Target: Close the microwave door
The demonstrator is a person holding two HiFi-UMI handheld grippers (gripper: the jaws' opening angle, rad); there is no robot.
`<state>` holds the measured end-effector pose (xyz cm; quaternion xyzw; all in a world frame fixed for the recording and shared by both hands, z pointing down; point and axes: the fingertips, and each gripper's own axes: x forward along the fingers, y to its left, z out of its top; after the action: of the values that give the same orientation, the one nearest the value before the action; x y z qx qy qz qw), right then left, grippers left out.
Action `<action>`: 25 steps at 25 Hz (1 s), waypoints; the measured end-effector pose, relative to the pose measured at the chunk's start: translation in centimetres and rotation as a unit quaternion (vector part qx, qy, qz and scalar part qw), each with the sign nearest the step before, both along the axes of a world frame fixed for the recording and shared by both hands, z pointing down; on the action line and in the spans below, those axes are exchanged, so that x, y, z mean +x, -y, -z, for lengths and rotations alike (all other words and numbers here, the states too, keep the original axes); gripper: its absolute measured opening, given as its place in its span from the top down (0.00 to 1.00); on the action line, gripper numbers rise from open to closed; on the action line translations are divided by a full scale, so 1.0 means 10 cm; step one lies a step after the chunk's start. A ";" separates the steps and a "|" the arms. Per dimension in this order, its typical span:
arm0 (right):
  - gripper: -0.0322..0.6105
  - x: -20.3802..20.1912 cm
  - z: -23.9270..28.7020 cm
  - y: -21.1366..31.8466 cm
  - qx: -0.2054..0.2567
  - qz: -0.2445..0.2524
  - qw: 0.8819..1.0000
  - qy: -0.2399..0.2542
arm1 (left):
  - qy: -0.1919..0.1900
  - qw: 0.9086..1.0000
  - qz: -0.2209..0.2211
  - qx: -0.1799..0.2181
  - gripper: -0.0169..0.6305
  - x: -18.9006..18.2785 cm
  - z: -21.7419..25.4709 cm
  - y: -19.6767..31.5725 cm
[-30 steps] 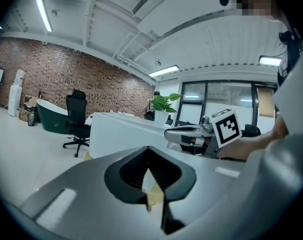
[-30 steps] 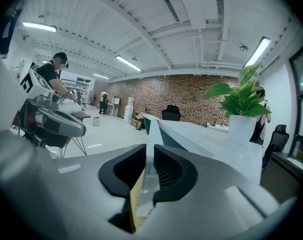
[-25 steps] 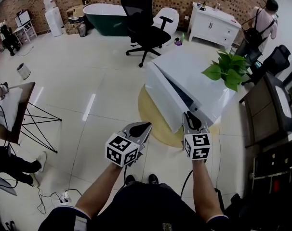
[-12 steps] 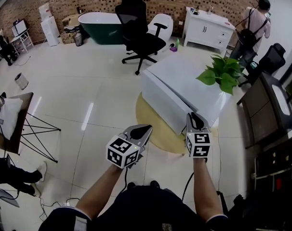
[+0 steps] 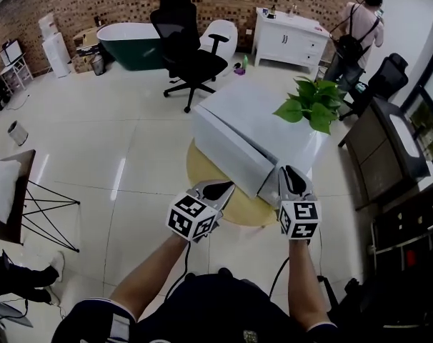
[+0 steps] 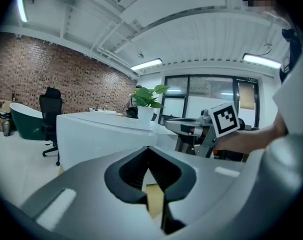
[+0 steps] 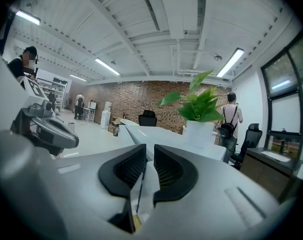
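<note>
The microwave [image 5: 252,109] is a big white box on a round yellow table [image 5: 220,202], with a potted plant [image 5: 306,106] on top. Its white door panel [image 5: 227,148] lies flat along the front, and no dark gap shows. My right gripper [image 5: 289,171] is shut and empty, its tip at the box's near right corner; whether it touches I cannot tell. My left gripper [image 5: 222,187] is shut and empty, just short of the door's lower edge. The left gripper view has the white box [image 6: 101,131] ahead of the left gripper [image 6: 148,151]. The right gripper [image 7: 149,151] points along the box [image 7: 159,136].
A black office chair [image 5: 184,48] stands behind the box, with a green bathtub [image 5: 127,41] and a white cabinet [image 5: 288,38] by the brick wall. A person with a backpack [image 5: 352,38] stands at the back right. A dark desk [image 5: 384,148] runs along the right, and a small wire-legged table [image 5: 9,191] stands at the left.
A second ago the door stood ajar with a dark gap behind it; now it lies against the body. Both grippers have moved forward, closer to the box.
</note>
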<state>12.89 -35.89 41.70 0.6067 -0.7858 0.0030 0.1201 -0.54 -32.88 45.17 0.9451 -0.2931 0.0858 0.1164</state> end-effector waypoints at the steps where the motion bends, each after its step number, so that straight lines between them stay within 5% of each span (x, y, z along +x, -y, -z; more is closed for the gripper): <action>1: 0.87 0.06 0.02 -0.05 0.001 -0.005 1.000 0.001 | 0.002 1.000 -0.009 -0.001 0.96 0.09 -0.02 0.01; 10: 0.89 0.48 -0.03 -0.46 0.000 -0.041 0.999 0.004 | 0.027 1.000 -0.013 -0.002 0.96 0.65 -0.30 0.26; 25: 0.95 0.81 -0.07 -0.65 -0.002 -0.051 0.999 0.009 | 0.033 0.999 0.023 0.001 0.96 0.93 -0.37 0.46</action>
<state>21.01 -29.42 42.38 0.6455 -0.7550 0.0157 0.1141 8.73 -37.52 48.87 0.9349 -0.3185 0.1140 0.1073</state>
